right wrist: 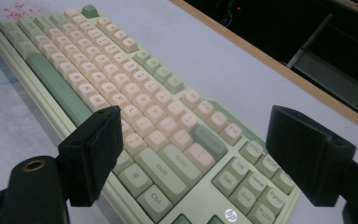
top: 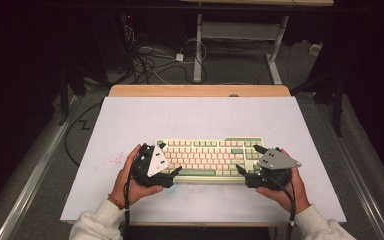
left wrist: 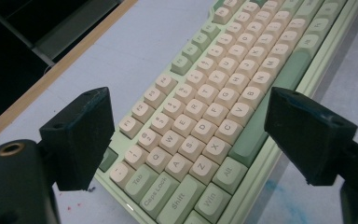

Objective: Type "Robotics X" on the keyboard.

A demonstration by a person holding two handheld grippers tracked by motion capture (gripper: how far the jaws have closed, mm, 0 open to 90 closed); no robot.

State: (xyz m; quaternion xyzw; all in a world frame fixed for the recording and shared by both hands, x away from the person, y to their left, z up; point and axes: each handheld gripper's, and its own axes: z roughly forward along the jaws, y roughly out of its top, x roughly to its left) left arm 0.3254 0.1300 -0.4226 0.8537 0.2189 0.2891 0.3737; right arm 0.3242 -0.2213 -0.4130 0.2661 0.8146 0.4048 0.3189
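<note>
Keyboard (top: 210,157) sits mid-bench (top: 130,120), near the front edge, nothing else on the white top except some red specks (top: 111,160) off its left end and faint blue smudges (left wrist: 279,191) in front. Left gripper (top: 169,175) straddles the left end, right gripper (top: 247,160) the right end, fingers on both spread wide, gripping nothing. Readable keys: Tab, Caps Lock, Shift, Enter, Ctrl, plus an hp logo (right wrist: 230,215).

Green-and-cream keyboard (top: 207,155) — flat on the white table (top: 130,125).
</note>
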